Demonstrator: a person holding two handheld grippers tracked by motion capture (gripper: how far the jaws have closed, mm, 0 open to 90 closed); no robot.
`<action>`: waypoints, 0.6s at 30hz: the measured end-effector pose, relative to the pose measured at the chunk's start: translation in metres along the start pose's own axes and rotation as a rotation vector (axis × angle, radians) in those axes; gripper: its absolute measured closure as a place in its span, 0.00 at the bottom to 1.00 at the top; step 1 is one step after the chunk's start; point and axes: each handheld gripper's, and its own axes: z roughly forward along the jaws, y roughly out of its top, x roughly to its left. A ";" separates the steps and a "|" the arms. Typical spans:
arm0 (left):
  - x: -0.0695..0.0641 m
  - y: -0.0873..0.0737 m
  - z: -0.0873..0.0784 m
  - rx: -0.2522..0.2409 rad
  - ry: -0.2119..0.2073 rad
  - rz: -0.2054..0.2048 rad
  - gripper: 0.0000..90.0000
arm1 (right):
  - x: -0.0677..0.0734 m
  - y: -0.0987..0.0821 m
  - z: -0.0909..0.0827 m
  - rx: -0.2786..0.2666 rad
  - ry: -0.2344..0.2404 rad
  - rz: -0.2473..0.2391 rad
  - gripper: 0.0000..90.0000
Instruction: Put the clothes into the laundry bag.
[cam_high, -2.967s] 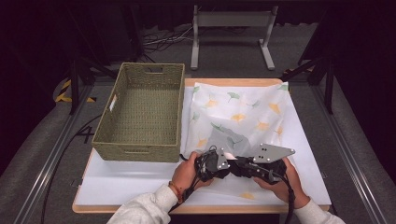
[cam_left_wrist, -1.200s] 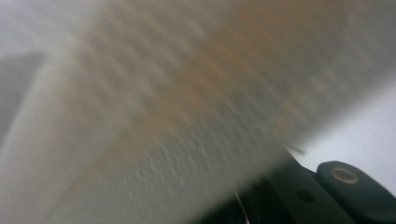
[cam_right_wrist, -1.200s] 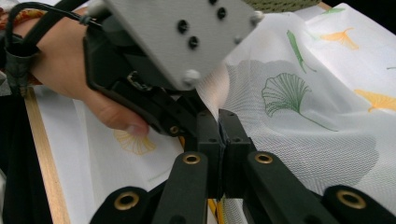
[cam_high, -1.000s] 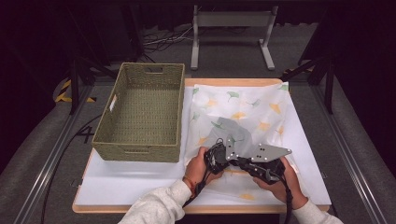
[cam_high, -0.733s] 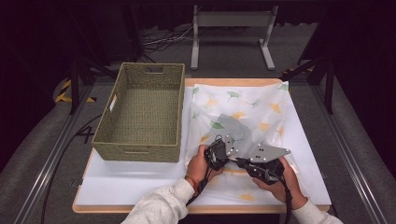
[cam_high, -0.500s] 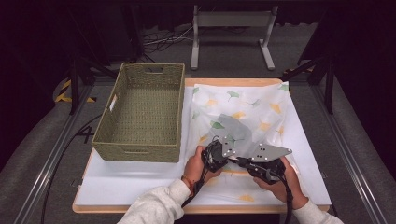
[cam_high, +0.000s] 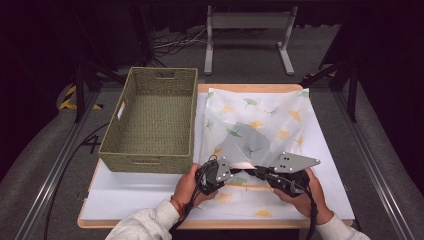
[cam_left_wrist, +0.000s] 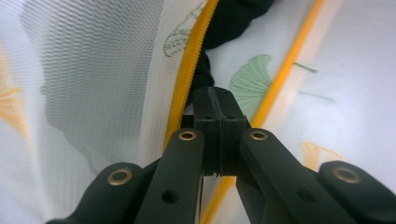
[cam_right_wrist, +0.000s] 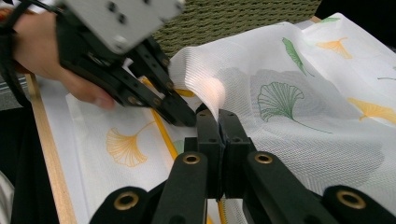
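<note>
mesh bag yellow zipper edge pinched by both closed grippers, basket beside.

left hand-held gripper clamped, right hand-held gripper clamped

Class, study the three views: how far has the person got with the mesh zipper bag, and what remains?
Done: the mesh bag lies flat on the table beside the basket. In hand: the left gripper and right gripper are both shut at the yellow zipper, lifting the fabric edge there. Left: probably working the zipper, then perhaps moving the bag to the basket, which holds nothing.
</note>
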 end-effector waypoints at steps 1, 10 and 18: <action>-0.001 0.002 0.004 0.000 0.007 0.002 0.99 | 0.001 0.000 0.001 -0.001 0.003 0.002 0.99; 0.008 0.019 0.031 -0.032 0.030 -0.109 1.00 | 0.003 -0.002 0.005 0.020 0.014 -0.006 0.99; 0.011 0.031 0.044 -0.008 0.092 -0.131 1.00 | 0.004 -0.004 0.008 0.043 0.024 0.004 0.99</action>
